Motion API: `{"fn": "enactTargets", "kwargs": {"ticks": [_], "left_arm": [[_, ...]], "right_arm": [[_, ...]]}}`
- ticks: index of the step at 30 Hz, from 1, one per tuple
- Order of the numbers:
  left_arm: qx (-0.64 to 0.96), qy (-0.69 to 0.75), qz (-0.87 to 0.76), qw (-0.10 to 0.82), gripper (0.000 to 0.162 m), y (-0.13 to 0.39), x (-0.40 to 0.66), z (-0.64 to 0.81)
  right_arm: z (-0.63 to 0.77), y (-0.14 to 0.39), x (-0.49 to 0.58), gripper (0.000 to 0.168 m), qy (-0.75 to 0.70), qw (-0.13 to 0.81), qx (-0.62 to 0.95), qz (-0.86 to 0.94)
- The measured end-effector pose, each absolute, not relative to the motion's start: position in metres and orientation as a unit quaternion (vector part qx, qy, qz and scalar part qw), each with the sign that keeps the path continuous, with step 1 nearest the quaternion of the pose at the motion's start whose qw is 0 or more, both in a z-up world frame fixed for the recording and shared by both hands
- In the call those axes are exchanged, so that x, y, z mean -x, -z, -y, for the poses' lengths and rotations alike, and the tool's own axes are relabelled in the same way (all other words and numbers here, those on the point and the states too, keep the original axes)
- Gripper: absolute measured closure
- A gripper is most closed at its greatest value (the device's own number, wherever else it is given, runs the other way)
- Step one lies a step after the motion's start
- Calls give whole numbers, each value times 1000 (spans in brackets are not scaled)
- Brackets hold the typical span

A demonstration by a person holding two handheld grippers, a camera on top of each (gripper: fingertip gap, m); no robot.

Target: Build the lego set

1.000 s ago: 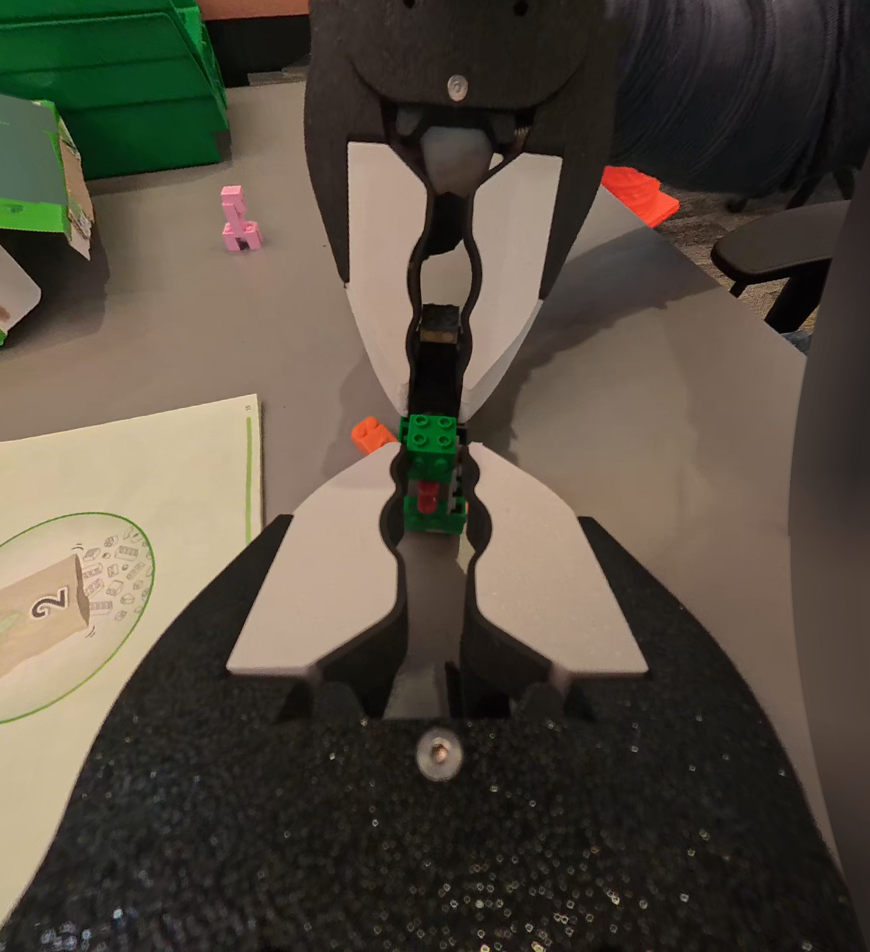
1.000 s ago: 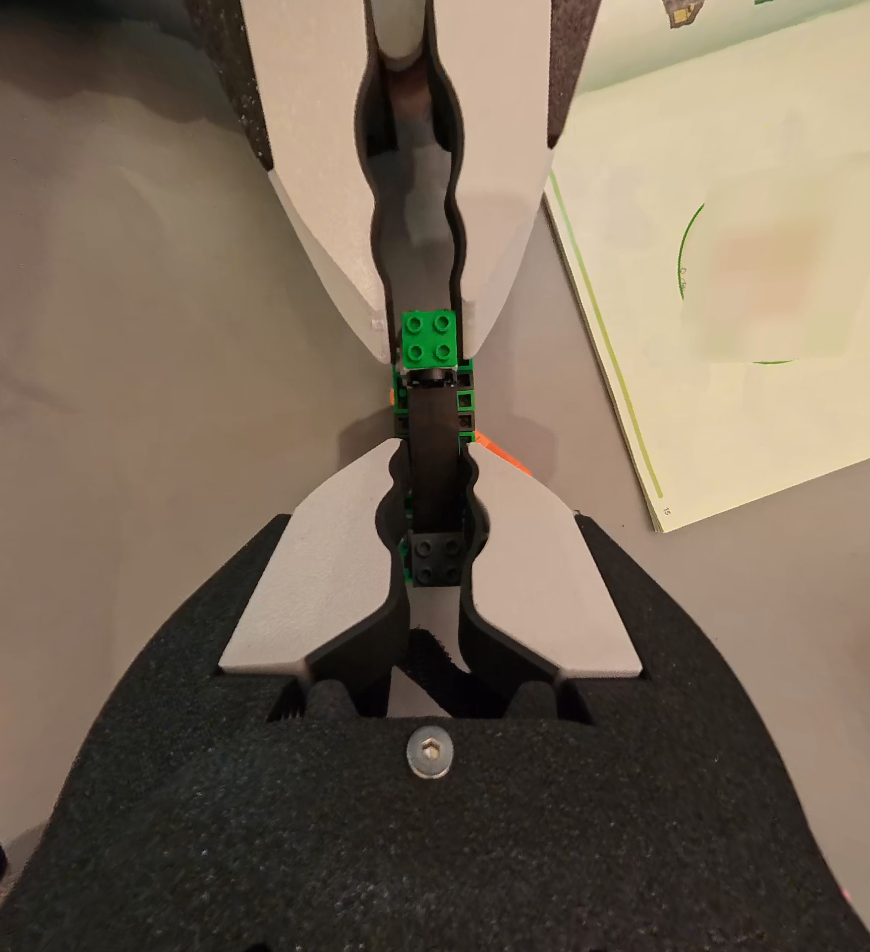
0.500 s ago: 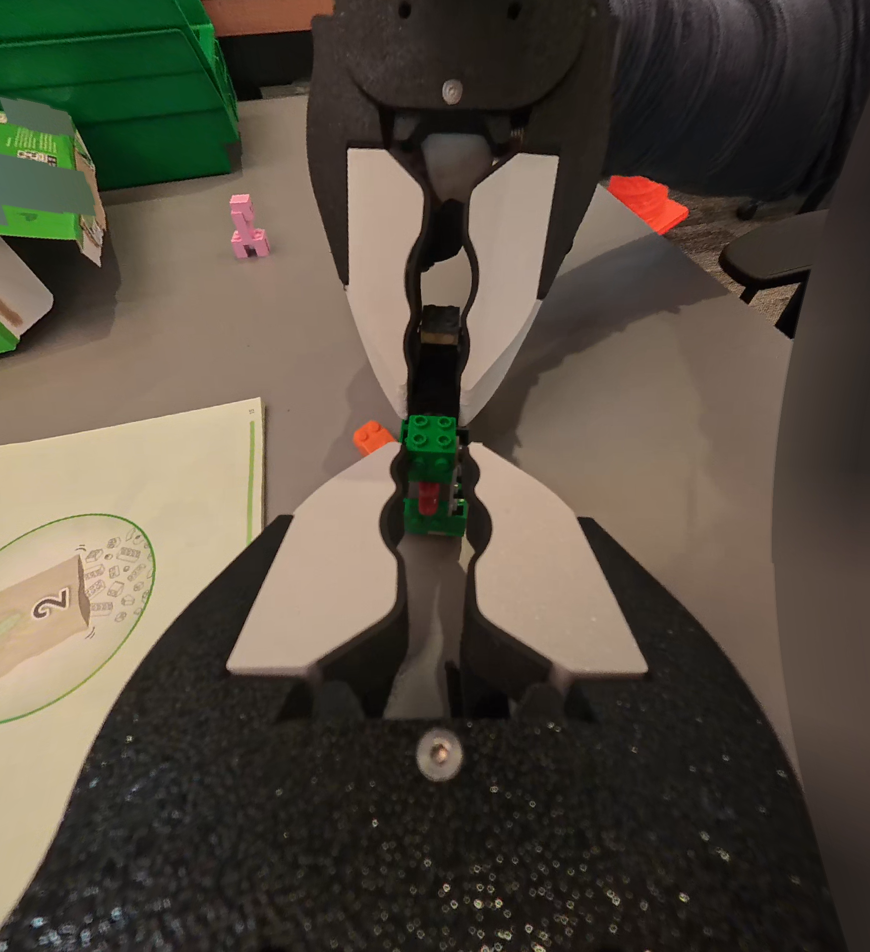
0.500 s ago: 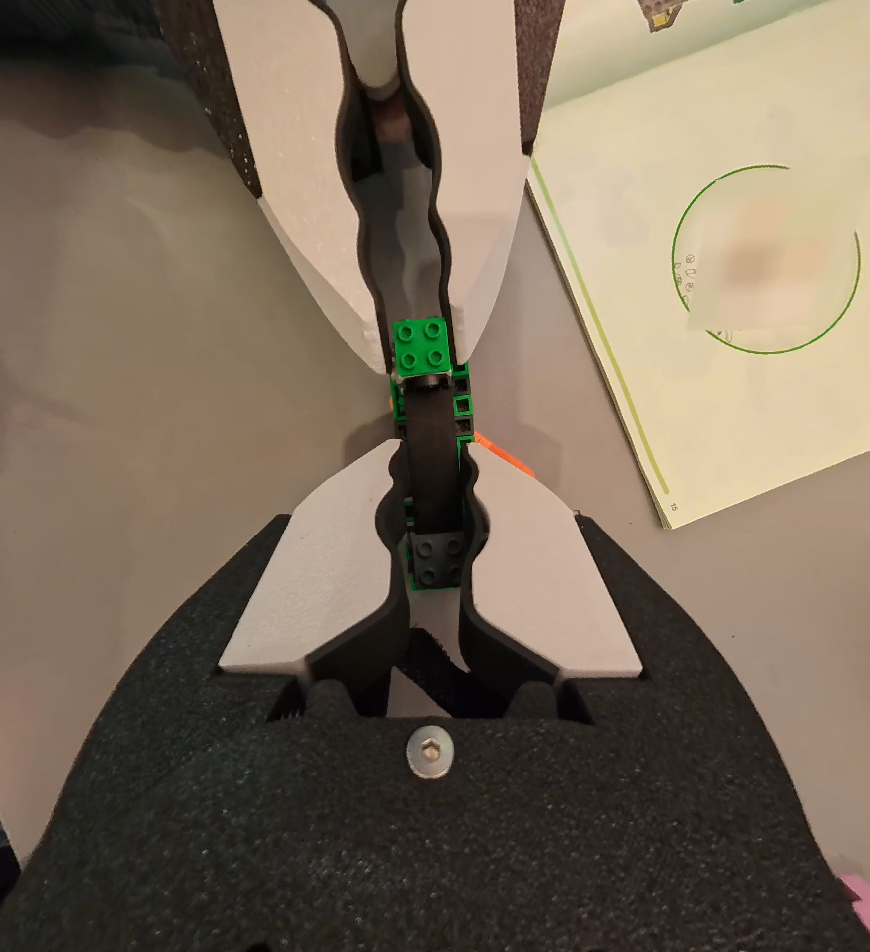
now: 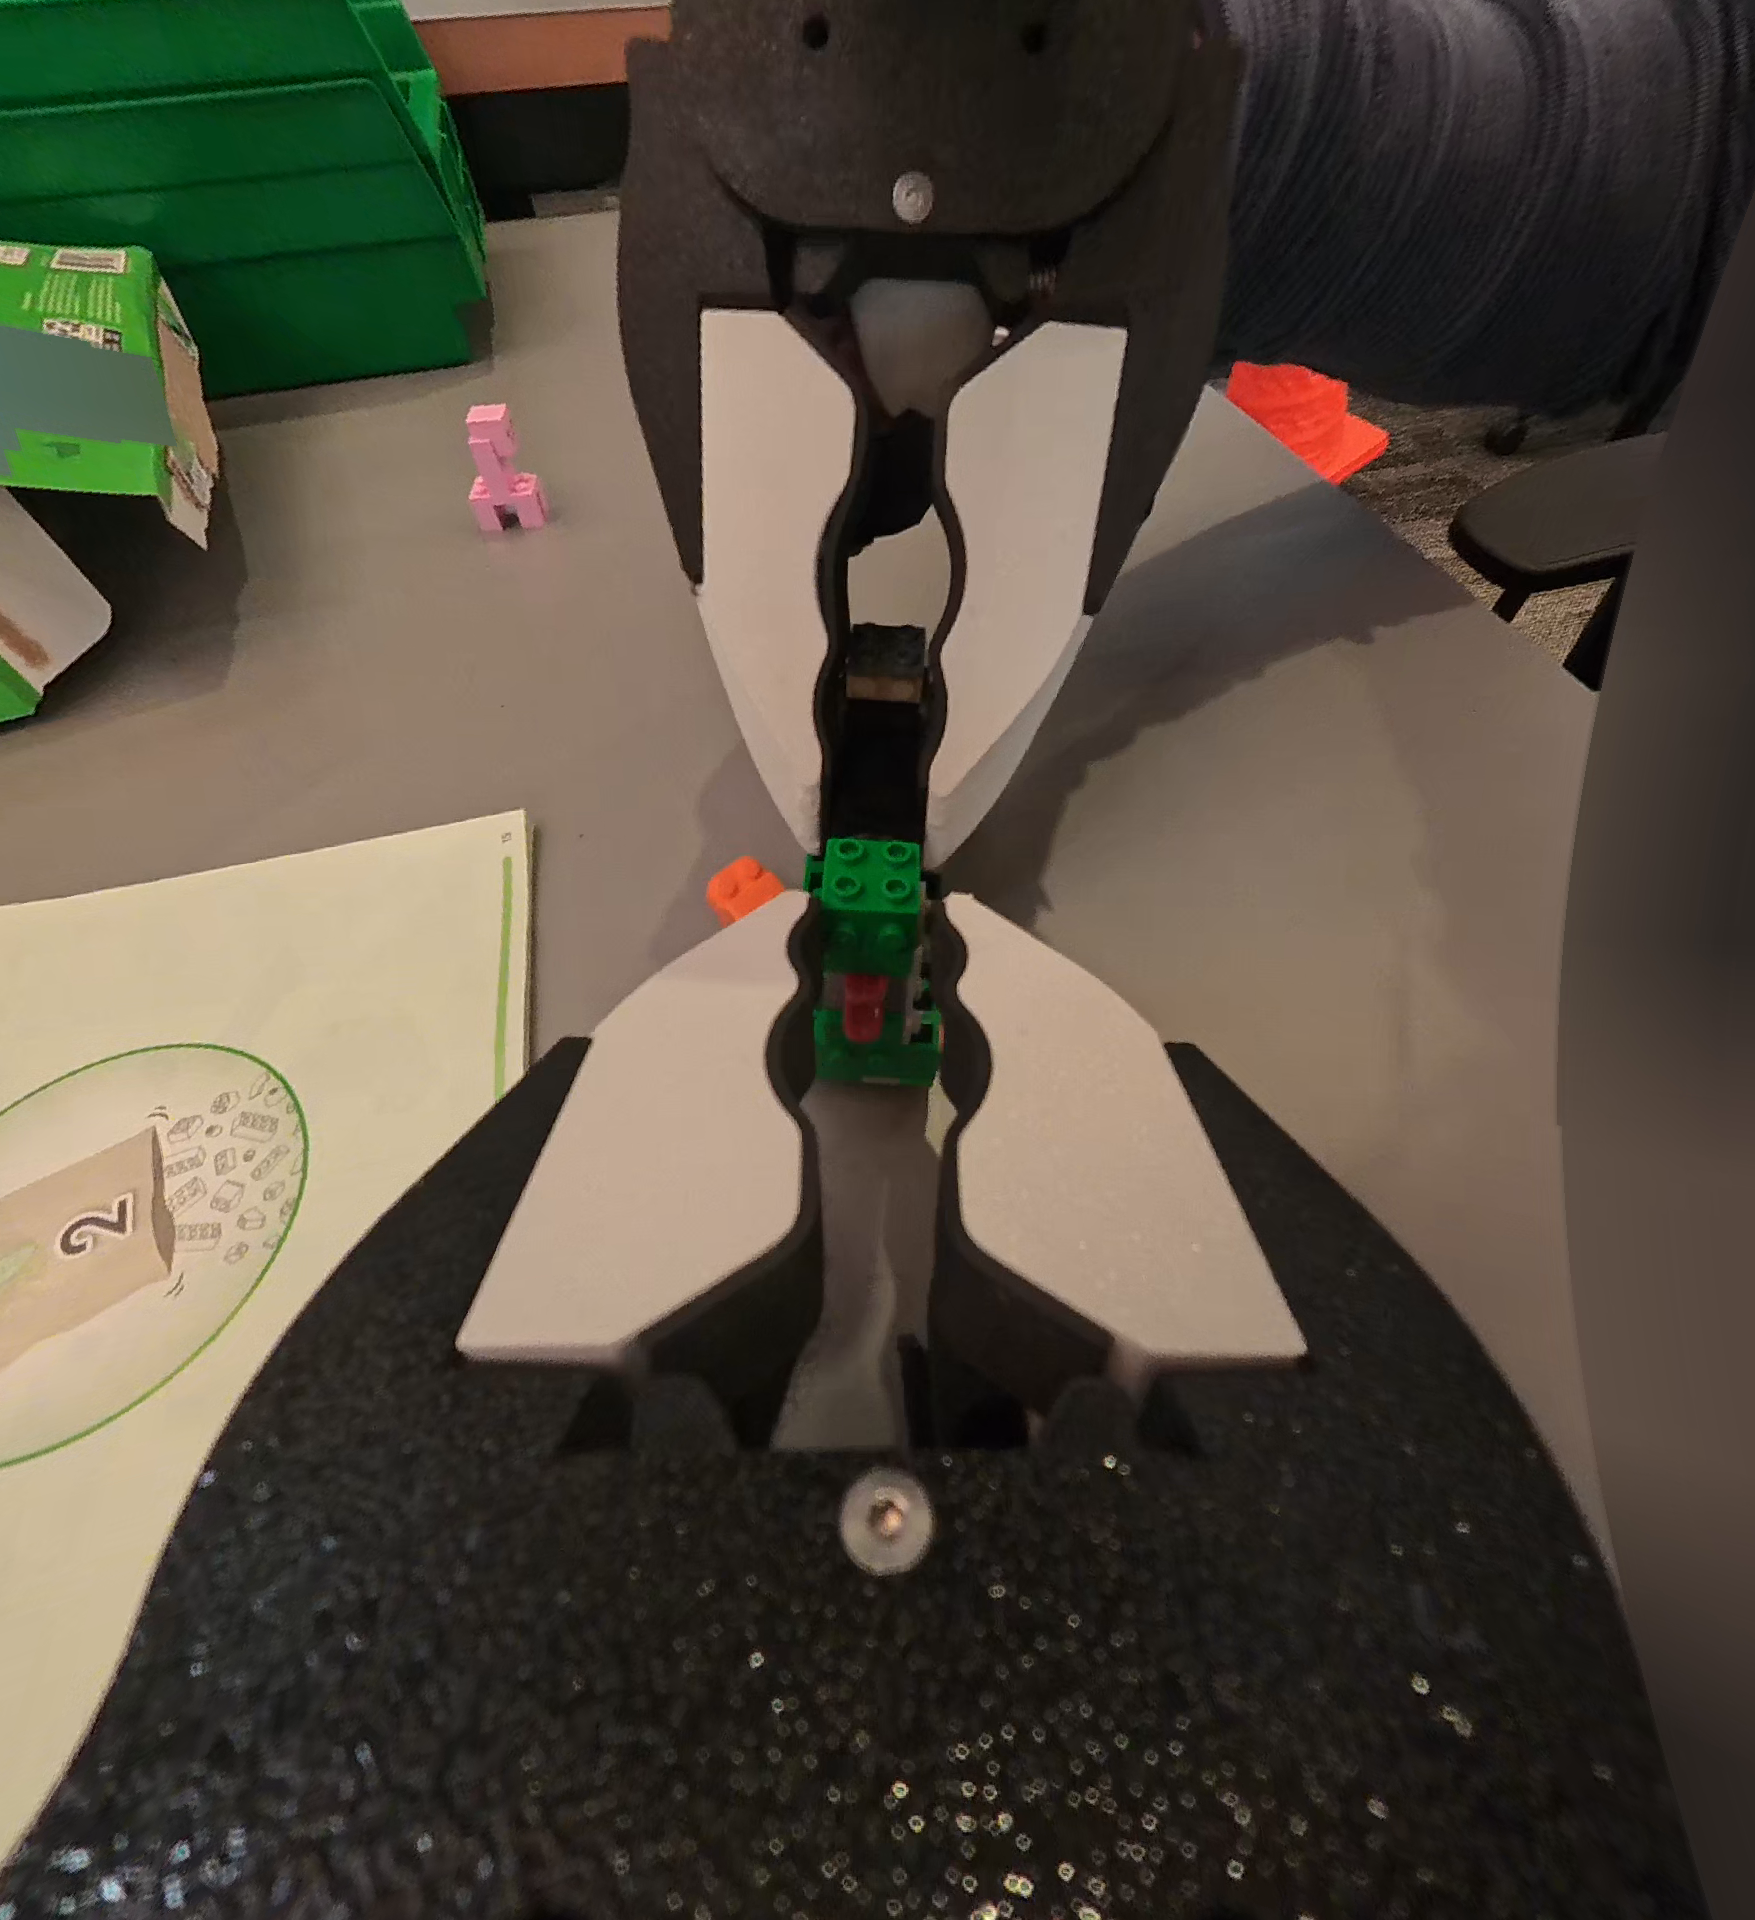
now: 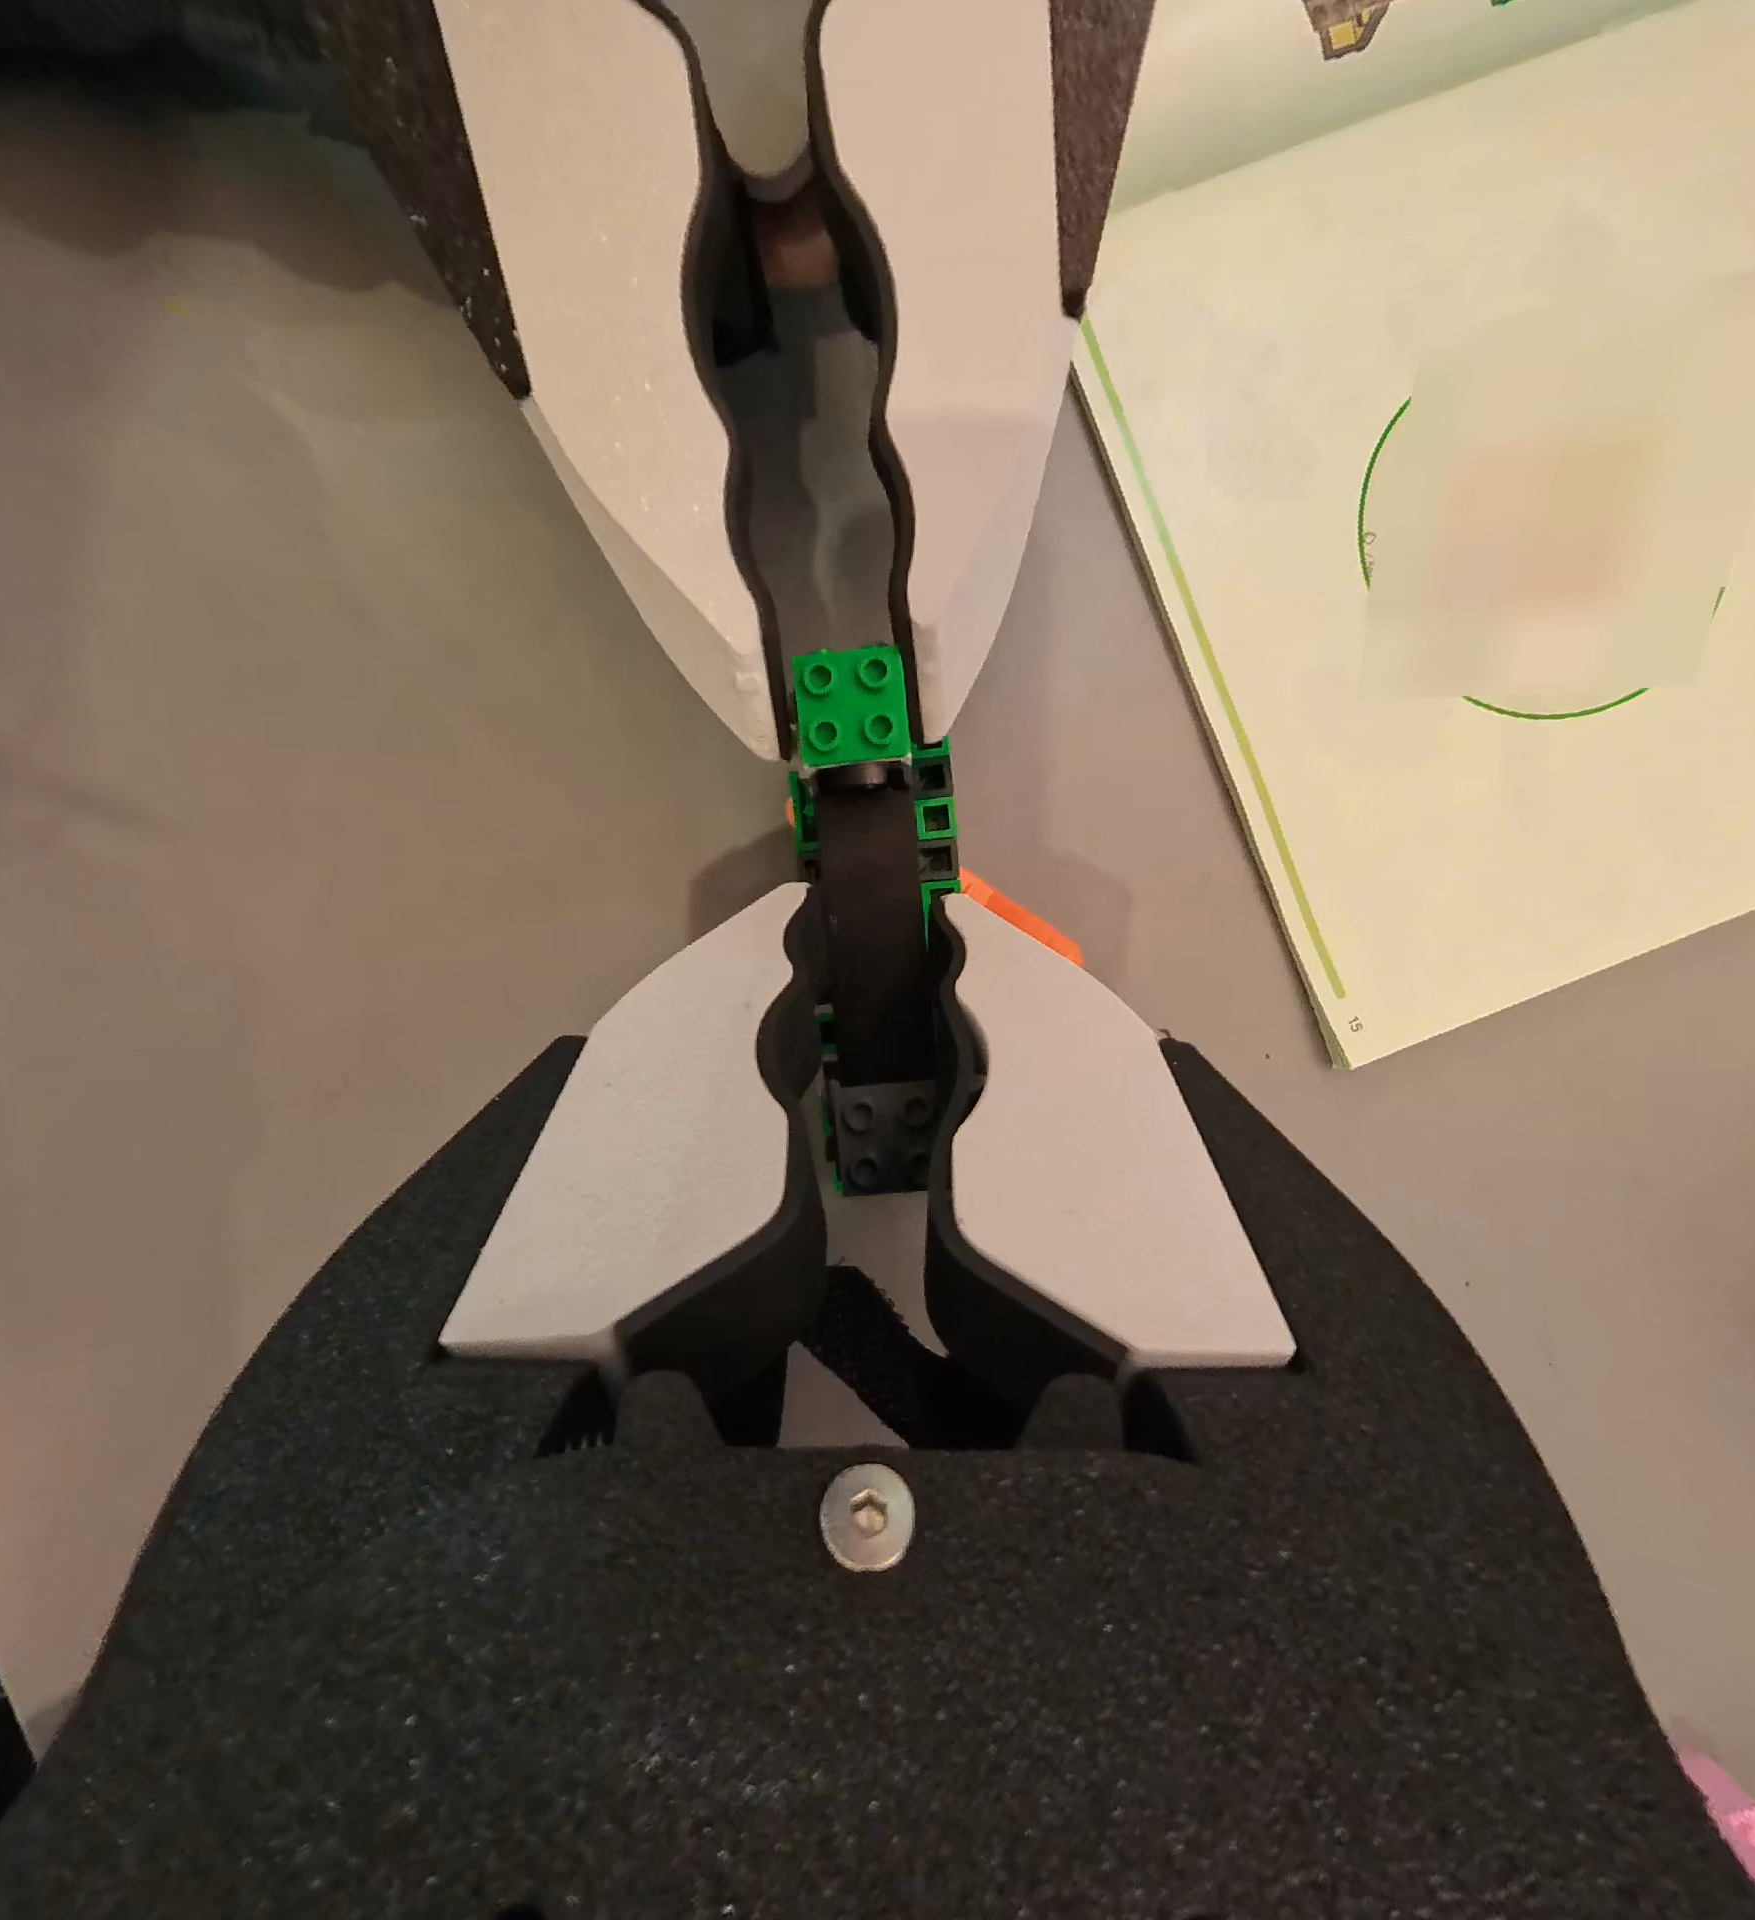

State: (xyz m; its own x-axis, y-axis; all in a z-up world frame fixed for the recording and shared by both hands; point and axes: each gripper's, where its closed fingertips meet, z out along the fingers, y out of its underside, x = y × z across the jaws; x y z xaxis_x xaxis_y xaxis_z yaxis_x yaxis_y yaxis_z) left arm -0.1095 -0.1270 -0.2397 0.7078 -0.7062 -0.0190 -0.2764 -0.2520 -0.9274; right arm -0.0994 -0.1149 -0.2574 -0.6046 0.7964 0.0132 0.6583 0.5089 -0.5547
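Observation:
A small lego build, with a green end [image 5: 871, 894] and a long black end [image 5: 885, 665], hangs between my two grippers above the grey table [image 5: 353, 727]. My left gripper [image 5: 873, 920] is shut on the green end, which has a red piece inside it. My right gripper [image 5: 875, 821] faces it from the far side and is shut on the black end. In the right wrist view my right gripper [image 6: 871, 904] clamps the black part [image 6: 878, 1132], and the left gripper [image 6: 849, 738] holds the green stud block [image 6: 847, 712].
An orange brick [image 5: 743, 888] lies on the table under the build. An open instruction booklet [image 5: 177, 1143] lies to the left. A pink lego figure [image 5: 504, 473], a green box [image 5: 73, 364] and green trays [image 5: 177, 156] stand farther back. A chair [image 5: 1538, 540] stands beyond the table's right edge. My left and right fingertips are right by each other.
Both grippers keep their hold on the build. The pair has drifted only slightly over the table.

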Motion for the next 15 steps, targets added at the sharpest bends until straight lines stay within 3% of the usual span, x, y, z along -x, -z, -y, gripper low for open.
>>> {"fn": "enactTargets", "kwargs": {"ticks": [9,15], "left_arm": [[738,208,-244,594,126,206,122,131],[720,208,-110,653,107,190,134,142]], "right_arm": [[109,248,91,151,-297,139,448,832],[111,200,96,151,-482,171,471,719]]}}
